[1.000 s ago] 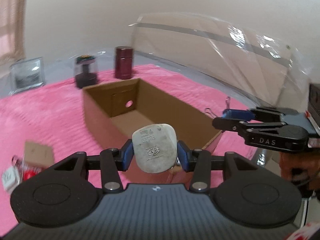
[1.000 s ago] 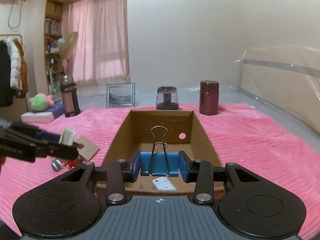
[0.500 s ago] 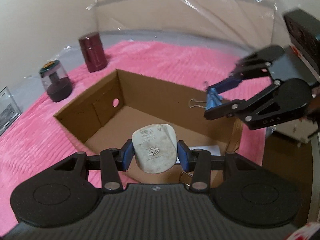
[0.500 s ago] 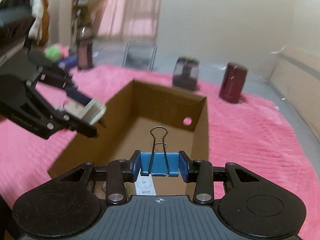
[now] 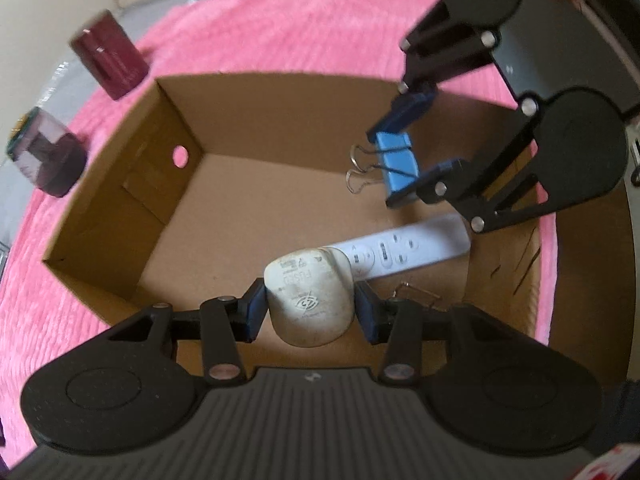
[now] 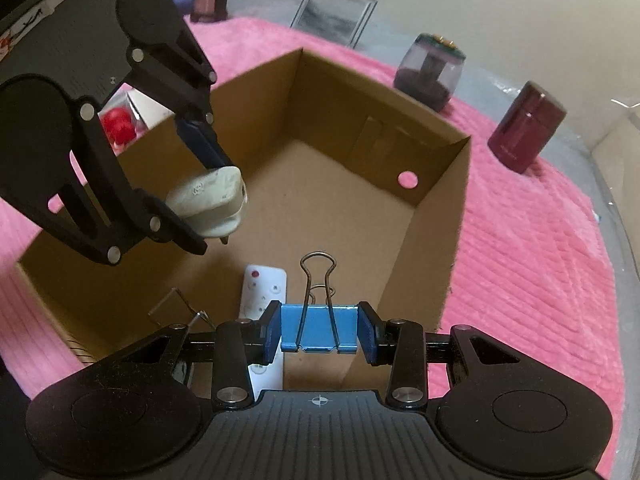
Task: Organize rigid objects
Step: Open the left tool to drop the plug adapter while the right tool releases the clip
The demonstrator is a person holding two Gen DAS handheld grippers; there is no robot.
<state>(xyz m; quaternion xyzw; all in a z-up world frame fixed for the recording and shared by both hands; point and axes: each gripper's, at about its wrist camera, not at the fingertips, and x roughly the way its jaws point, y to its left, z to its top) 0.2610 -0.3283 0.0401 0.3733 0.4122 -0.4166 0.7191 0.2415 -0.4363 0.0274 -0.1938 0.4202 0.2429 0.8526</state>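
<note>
My left gripper [image 5: 309,306] is shut on a dirty white electrical plug [image 5: 310,295] and holds it above the inside of an open cardboard box [image 5: 120,184]. It also shows in the right wrist view [image 6: 200,204]. My right gripper [image 6: 319,330] is shut on a blue binder clip [image 6: 319,328], also over the box [image 6: 424,240]. The clip shows in the left wrist view [image 5: 396,162]. A white remote control [image 5: 404,250] and a clear binder clip [image 6: 176,306] lie on the box floor.
The box sits on a pink blanket [image 6: 540,248]. A dark red canister [image 6: 526,128] and a purple-tinted sharpener-like jar [image 6: 430,76] stand beyond the box. A small picture frame [image 6: 336,12] and a packet with red items [image 6: 120,124] lie farther off.
Both grippers have tilted down and moved in over the box, still holding their objects. The remote on the box floor has come into fuller view.
</note>
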